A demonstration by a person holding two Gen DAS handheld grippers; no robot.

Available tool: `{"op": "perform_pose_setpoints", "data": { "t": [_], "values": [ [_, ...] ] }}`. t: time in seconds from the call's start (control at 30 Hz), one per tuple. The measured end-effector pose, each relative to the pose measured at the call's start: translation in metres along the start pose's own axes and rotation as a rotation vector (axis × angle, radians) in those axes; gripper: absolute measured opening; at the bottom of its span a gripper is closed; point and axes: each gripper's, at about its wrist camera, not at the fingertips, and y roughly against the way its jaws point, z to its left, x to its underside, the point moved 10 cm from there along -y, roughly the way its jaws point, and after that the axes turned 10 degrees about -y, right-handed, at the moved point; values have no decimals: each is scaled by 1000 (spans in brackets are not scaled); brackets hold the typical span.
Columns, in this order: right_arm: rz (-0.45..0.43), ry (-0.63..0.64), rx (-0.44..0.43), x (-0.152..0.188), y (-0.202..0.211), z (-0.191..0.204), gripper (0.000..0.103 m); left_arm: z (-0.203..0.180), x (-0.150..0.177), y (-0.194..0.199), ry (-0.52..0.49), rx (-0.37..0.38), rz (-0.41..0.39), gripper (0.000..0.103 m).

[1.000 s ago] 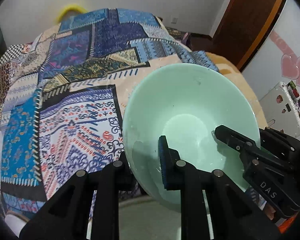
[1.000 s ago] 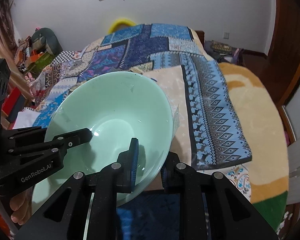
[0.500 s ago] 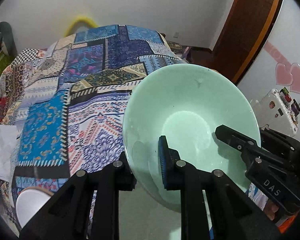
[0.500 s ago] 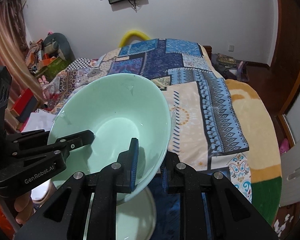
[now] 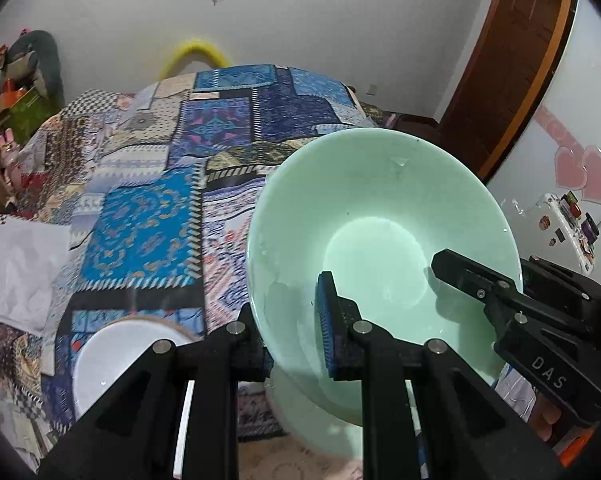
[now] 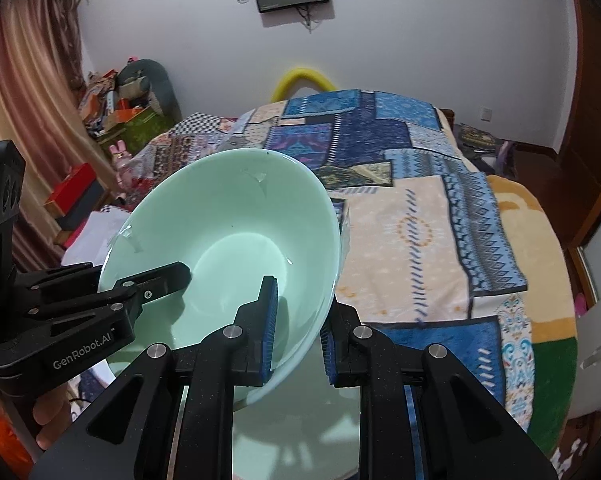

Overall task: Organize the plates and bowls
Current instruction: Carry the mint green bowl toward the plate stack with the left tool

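Below green bowl (image 5: 380, 216), second dish (image 6: 300, 420) half-hidden

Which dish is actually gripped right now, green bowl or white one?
The green bowl: left gripper and right gripper each clamp its rim from opposite sides. The white bowl sits untouched on the quilt.
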Motion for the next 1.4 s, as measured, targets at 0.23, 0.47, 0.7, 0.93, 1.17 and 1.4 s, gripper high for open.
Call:
{"op": "perform_pose_setpoints", "data": {
  "t": [0.23, 0.47, 0.7, 0.93, 1.17, 1.4],
  "values": [
    [10, 32, -36, 15, -4, 38, 18, 35, 25, 27, 43, -33, -9, 18],
    [35, 51, -89, 32, -13, 74, 18, 68, 53, 47, 78, -71, -7, 18],
    [73, 72, -128, 48, -26, 103, 18, 96, 79, 54, 120, -103, 9, 18],
    [119, 81, -153, 66, -42, 122, 18, 117, 102, 48, 154, -118, 39, 18],
    [182, 84, -160, 85, -63, 130, 18, 134, 125, 34, 183, -120, 86, 18],
    [231, 75, -159, 101, -77, 132, 18, 143, 143, 17, 195, -118, 136, 18]
  ]
}}
